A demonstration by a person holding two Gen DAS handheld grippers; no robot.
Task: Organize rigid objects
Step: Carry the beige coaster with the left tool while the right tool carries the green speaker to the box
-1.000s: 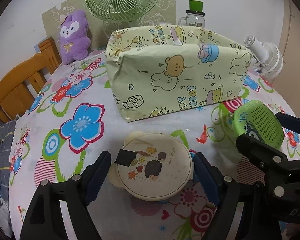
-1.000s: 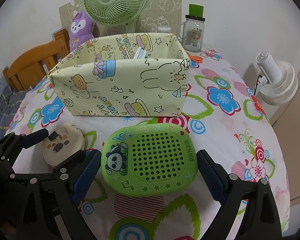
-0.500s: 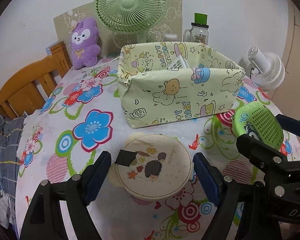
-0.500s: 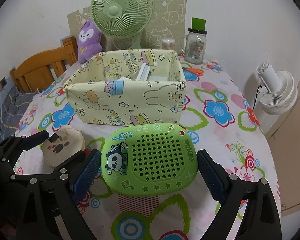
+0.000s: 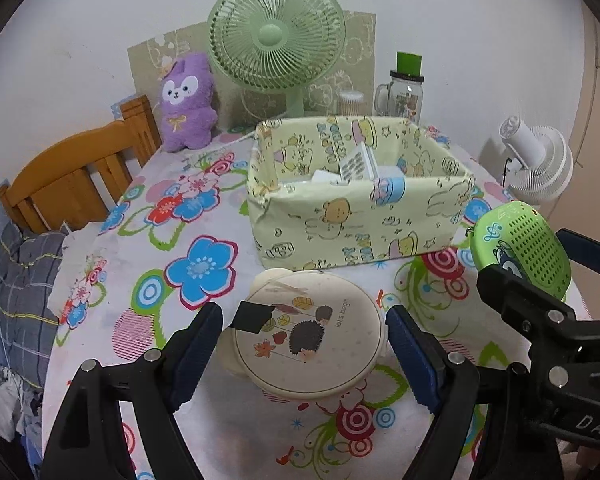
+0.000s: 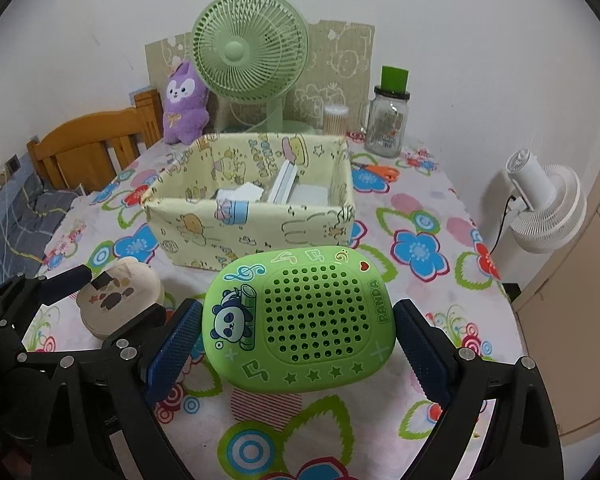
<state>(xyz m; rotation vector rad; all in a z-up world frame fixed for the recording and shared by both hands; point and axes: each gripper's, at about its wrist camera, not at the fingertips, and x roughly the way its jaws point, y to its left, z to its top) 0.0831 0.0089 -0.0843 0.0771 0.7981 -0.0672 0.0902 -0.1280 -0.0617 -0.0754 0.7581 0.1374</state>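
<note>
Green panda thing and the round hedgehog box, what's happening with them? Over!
Left gripper shut on round hedgehog box. Right gripper shut on green panda case. Both held clear of the tablecloth, short of fabric bin. Nothing in the way.

Green panda case [image 6: 300, 320]; cream tin [image 5: 306, 346]

Two black plastic two-finger grippers, hand-held, no sleeve or hand in view.

Left gripper [image 5: 304, 354]: angular matte black arms, round silver screw heads at the joints, dark blue ribbed rubber pads [image 5: 414, 358] lining the inner faces. Right gripper [image 6: 298, 344]: same black frame, same silver screws, blue pads [image 6: 420, 354] with fine cross-hatched texture; pale letters "DAS" printed on its body in the left wrist view.
</note>
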